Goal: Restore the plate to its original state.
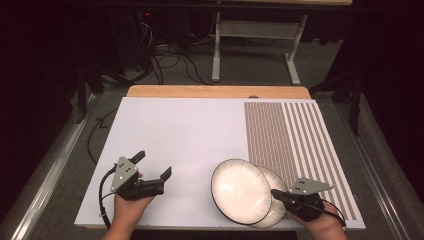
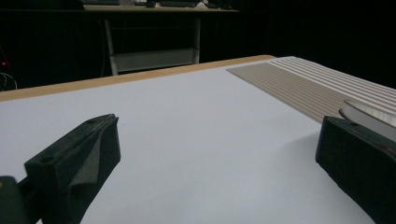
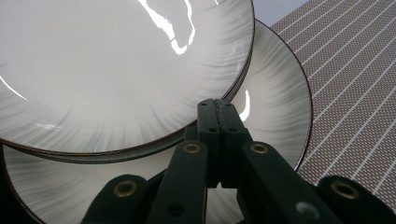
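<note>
The right gripper (image 1: 278, 194) had its jaws pressed flat together with nothing between them, their tips resting against the rim where the upper plate (image 1: 240, 190) overlapped the lower plate (image 1: 276, 200) just ahead of it. The upper plate lay tilted on the lower one, reaching out to the left of those tips, with the striped mat (image 1: 295, 145) beyond and to their right. The left gripper (image 1: 152, 164) stood wide open and empty above the white table (image 1: 180, 130), well apart from both plates.
</note>
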Motion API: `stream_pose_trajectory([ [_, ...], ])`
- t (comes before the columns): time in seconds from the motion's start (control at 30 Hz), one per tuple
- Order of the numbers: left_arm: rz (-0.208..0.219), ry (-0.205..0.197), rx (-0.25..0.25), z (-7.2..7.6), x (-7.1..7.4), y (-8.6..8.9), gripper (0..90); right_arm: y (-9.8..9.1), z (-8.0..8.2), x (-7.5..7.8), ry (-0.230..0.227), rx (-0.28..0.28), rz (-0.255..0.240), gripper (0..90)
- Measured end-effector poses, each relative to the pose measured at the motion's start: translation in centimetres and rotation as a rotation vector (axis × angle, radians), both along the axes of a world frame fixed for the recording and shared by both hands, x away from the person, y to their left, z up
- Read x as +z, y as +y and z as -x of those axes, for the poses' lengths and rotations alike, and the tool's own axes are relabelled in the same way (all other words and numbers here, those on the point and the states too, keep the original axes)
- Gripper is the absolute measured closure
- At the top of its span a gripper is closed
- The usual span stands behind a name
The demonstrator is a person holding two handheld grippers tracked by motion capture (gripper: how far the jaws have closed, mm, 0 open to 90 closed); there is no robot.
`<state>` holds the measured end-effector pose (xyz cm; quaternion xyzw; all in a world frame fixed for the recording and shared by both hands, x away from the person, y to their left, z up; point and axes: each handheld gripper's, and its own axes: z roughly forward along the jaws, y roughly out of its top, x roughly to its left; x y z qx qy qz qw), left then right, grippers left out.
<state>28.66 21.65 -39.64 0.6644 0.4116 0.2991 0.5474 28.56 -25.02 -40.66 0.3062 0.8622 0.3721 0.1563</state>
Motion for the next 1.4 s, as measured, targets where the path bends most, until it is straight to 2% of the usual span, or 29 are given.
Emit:
stream_pose_trajectory([
  [0.17, 0.016, 0.007, 0.014, -0.2, -0.1, 0.8, 0.7, 0.0, 0.0, 0.0, 0.001, -0.001, 0.002, 90.0],
  [0.57, 0.037, 0.001, 0.012, -0.2, 0.1, 1.1, 0.7, 0.0, 0.0, 0.0, 0.001, -0.001, 0.001, 90.0],
  [0.97, 0.042, -0.004, 0.033, -0.1, 0.2, 1.7, 0.8, 0.0, 0.1, 0.0, 0.0, 0.001, 0.003, 90.0],
  [1.4, 0.027, -0.016, 0.025, 0.0, 0.3, 1.5, 0.8, 0.0, 0.0, 0.0, 0.003, 0.001, 0.003, 90.0],
])
